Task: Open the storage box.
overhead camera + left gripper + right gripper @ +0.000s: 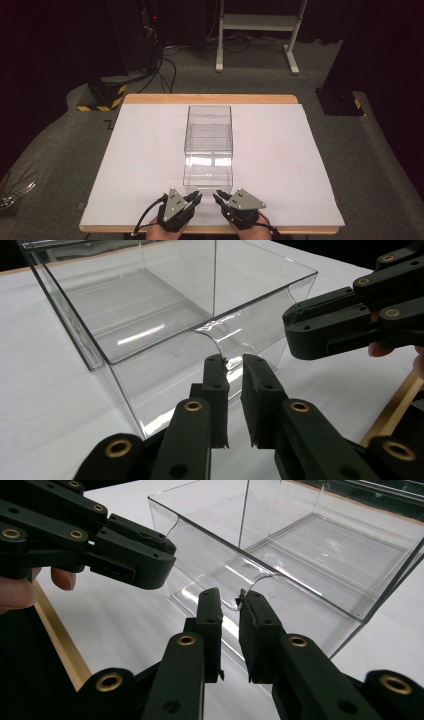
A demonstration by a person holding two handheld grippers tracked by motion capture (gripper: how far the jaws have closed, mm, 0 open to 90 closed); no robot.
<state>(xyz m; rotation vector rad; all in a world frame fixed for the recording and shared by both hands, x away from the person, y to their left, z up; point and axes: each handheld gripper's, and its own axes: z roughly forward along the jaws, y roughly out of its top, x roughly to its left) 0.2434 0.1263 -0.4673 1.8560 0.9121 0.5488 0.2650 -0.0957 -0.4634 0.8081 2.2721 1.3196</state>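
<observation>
A clear plastic drawer [208, 172] is seen on the white-covered table [140, 165], pulled part-way out of a clear plastic box [209, 127] that stands at the middle of the table. The drawer front faces the near edge of the table and carries a curved finger notch [227, 337] in its upper rim.

The left hand-held gripper [196, 197] is positioned at the near edge of the table, just in front of the drawer front and slightly left of its centre. In the left gripper view, its jaws are seen nearly closed, with only a narrow gap left between them; the fingertips [215, 365] lie at the drawer front below the notch. Nothing is clamped between them. Whether the drawer is actually touched cannot be told.

The right hand-held gripper [218, 196] is positioned just beside the left one, pointed toward the same drawer front. In the right gripper view, its jaws are likewise set a narrow gap apart, and the fingertips [252, 602] are placed at the notch edge. No part is gripped, and contact cannot be confirmed.
</observation>
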